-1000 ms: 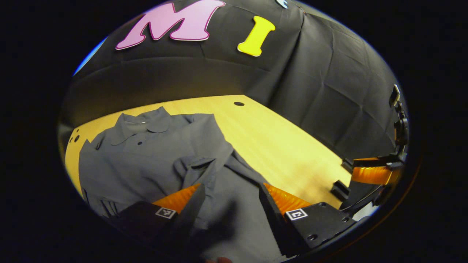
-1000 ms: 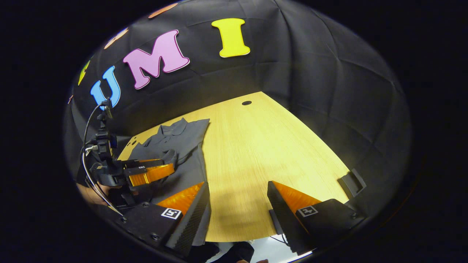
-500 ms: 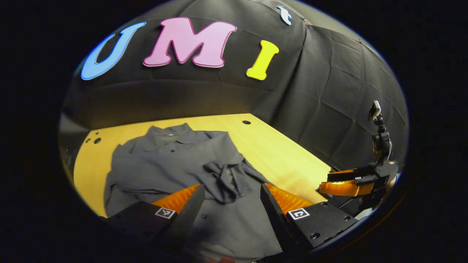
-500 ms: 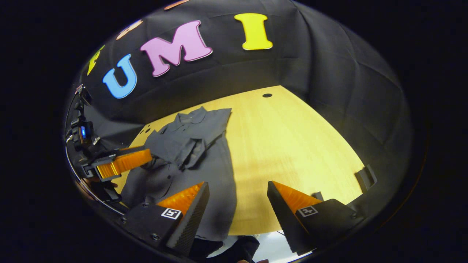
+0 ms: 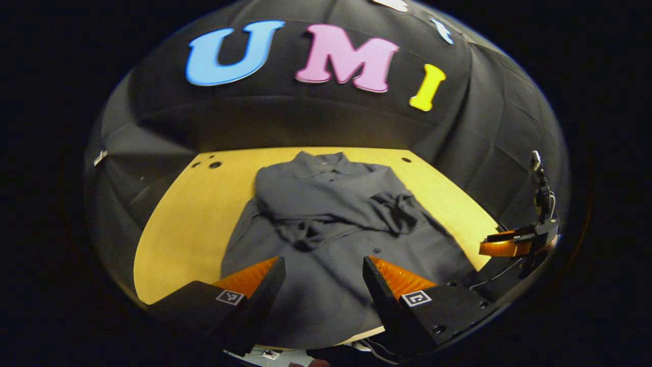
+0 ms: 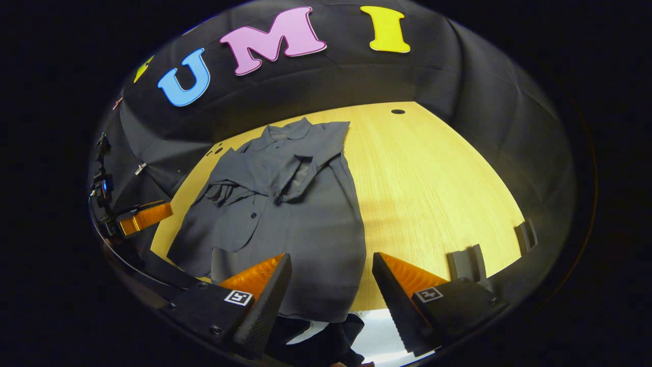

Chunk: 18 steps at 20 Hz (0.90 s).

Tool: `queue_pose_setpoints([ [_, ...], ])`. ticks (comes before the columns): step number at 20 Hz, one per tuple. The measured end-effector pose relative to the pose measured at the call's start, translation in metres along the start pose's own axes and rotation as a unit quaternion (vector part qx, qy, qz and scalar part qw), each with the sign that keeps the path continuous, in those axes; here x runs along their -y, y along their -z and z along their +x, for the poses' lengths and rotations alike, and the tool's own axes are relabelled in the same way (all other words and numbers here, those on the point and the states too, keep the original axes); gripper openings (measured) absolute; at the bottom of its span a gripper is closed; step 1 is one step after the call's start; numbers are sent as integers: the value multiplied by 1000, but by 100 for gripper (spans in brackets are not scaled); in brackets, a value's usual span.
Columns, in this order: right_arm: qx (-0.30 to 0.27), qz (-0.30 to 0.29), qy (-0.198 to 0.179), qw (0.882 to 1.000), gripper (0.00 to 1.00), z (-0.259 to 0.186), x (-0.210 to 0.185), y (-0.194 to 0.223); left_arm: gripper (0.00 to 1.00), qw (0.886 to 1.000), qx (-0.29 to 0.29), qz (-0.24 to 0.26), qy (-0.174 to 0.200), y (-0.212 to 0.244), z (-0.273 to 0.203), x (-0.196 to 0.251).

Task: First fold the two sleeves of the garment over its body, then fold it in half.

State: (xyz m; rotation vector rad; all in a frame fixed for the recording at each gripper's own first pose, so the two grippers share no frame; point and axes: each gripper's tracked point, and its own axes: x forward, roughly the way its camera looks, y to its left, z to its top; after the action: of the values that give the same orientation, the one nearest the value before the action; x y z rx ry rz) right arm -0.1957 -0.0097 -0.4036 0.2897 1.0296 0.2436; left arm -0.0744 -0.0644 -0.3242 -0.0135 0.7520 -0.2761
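- No brand name or readable writing shows on the garment (image 5: 326, 239); each gripper body carries a small square black-and-white marker, one of them the marker (image 5: 413, 298) in the left gripper view, too small to read as text.
- No container is in sight; the garment lies straight on the wooden table (image 5: 188, 224).
- The garment is a dark grey button-front shirt with a collar (image 6: 285, 133) at its far end, near the booth's wall, and its hem at the near table edge.
- Both sleeves lie across the chest: in the left gripper view they cross the upper body in a rumpled band, with a bunched cuff (image 5: 402, 206) towards the right.
- Small dark buttons show on the front; the lower body lies fairly flat with soft creases.
- The left gripper (image 5: 322, 278) hangs above the hem with its jaws spread and nothing between them.
- The right gripper (image 6: 330, 278) also sits over the hem's near edge, jaws wide apart, holding nothing.
- Two small grey brackets (image 6: 466, 262) stand at the table's near right edge in the right gripper view.
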Motion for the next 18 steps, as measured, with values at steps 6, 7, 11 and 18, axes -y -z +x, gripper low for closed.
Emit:
queue_pose_setpoints([
  [6,-27,20,31,999,99,9,3,23,96,996,-61,9,-67,64,-9,-82],
  [7,-33,21,39,998,99,11,5,30,96,995,-70,9,-66,72,-13,-87],
  [11,-57,22,56,997,99,21,5,51,96,992,-112,-9,-62,104,-4,-97],
  [18,-76,23,91,993,99,38,13,67,92,983,-159,-7,-88,131,10,-102],
])
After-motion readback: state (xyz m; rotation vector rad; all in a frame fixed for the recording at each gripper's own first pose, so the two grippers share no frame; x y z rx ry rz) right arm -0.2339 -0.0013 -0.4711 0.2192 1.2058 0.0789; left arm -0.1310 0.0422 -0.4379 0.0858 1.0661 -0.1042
